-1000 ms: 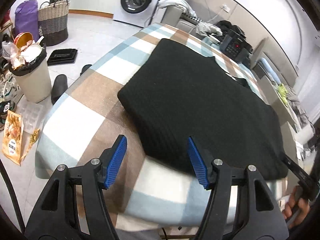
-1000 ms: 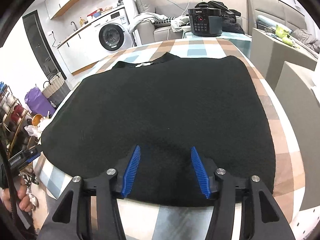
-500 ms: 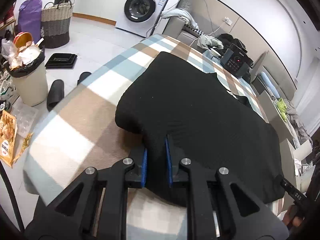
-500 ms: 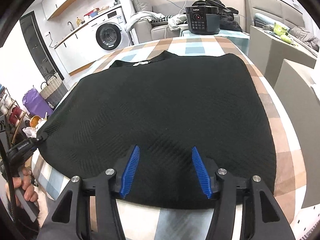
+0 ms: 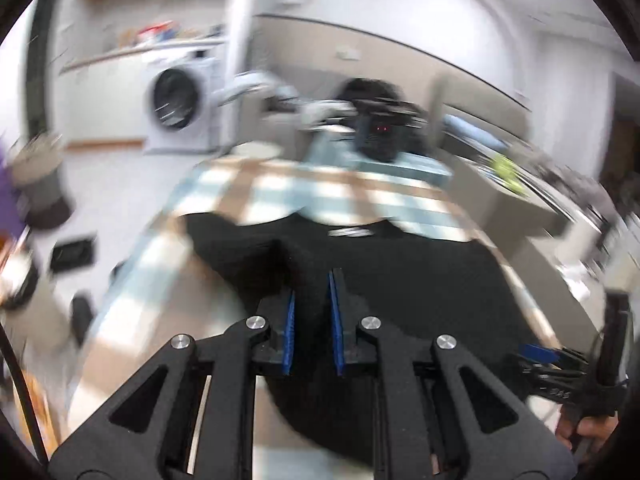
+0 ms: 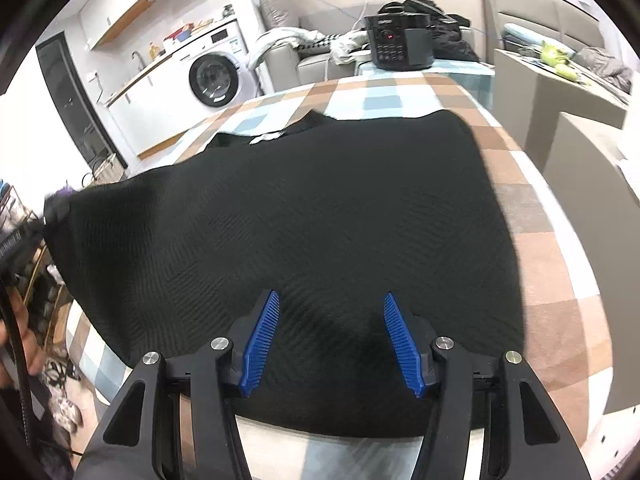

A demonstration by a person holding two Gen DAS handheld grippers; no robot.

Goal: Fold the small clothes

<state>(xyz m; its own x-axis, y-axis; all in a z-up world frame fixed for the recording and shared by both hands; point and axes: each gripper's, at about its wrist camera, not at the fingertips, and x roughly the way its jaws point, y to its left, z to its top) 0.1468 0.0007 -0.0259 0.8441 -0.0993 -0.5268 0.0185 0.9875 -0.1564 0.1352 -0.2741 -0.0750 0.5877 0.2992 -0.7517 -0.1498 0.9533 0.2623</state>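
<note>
A black knit garment (image 6: 312,208) lies spread on the checked tablecloth (image 6: 552,280). My left gripper (image 5: 312,304) is shut on the garment's left hem corner (image 5: 308,280) and holds it lifted off the table; this view is blurred by motion. The lifted corner shows at the left of the right wrist view (image 6: 60,208). My right gripper (image 6: 330,344) is open, its blue pads (image 6: 260,344) over the garment's near hem, not closed on it. The white neck label (image 6: 266,138) lies at the far edge.
A black cooker (image 6: 400,46) stands at the table's far end. A washing machine (image 6: 216,76) and a sofa with clothes (image 6: 288,46) are behind. Grey boxes (image 6: 568,104) stand to the right. A bin and clutter are on the floor to the left (image 5: 24,292).
My left gripper closed on the garment's left corner, then lifted and swung it up and toward the middle. My right gripper stayed open over the near hem.
</note>
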